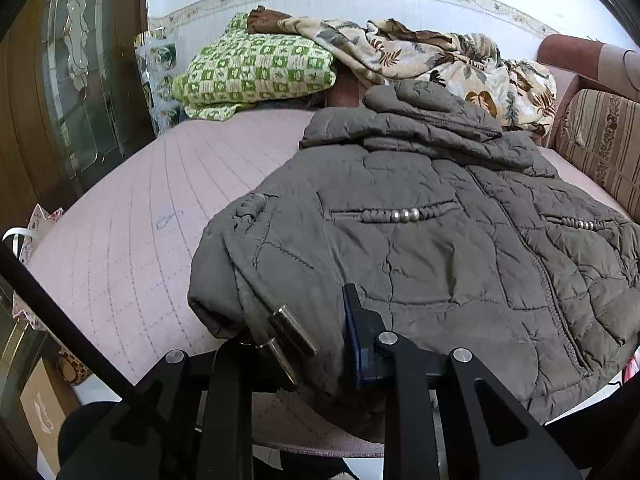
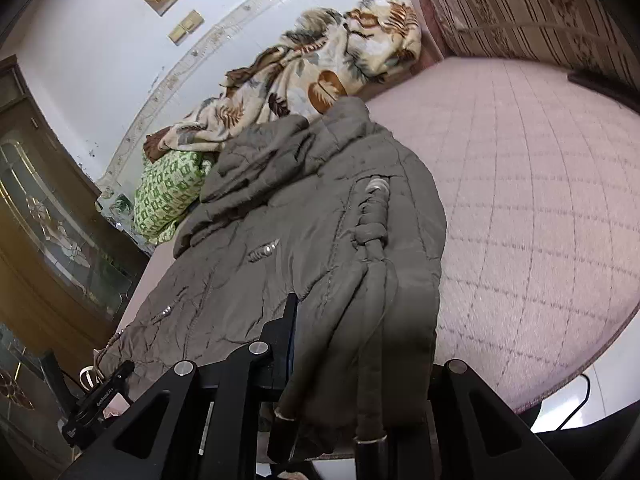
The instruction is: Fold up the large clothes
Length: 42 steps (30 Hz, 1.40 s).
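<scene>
— Pink quilted bed point(image 1: 120, 248), blankets heaped by the wall.

— And the grey padded jacket point(image 1: 420, 248)?

— Spread across the bed, hem towards us. The left gripper point(image 1: 320, 332) is clamped on its hem corner (drawstring toggles dangling there); the right gripper point(image 2: 340, 344) pinches the other corner.

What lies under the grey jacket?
The jacket rests on the pink quilted cover; its hem overhangs the near edge. Whatever lies beneath its middle is covered.
</scene>
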{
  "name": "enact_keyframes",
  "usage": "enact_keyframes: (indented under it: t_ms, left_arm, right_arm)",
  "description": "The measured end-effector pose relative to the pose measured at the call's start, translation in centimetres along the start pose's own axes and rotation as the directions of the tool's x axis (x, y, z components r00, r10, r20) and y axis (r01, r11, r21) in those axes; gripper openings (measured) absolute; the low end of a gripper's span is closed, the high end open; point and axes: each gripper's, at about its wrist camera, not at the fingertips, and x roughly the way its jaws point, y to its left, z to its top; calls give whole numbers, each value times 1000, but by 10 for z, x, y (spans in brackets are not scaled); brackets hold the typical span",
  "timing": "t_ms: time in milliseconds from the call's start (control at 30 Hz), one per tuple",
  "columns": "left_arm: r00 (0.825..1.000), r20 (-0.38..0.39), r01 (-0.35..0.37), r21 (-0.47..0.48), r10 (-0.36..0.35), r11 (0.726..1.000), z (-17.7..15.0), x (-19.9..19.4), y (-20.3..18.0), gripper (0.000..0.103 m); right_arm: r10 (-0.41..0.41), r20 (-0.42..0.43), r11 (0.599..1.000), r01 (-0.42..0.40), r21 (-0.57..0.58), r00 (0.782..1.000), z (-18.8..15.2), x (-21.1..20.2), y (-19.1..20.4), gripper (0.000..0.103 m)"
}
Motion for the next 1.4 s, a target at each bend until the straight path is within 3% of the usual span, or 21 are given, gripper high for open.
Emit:
enact_keyframes:
  t_ms: [633, 1400]
  left_arm:
    - [997, 75, -13, 13, 12, 1000, 24, -36, -5, 21]
    - [994, 108, -10, 5, 9, 1000, 49, -48, 1, 21]
  right_arm:
    - [54, 53, 997, -52, -50, 997, 15, -24, 15, 20]
    - [107, 88, 990, -97, -103, 990, 49, -38, 32, 20]
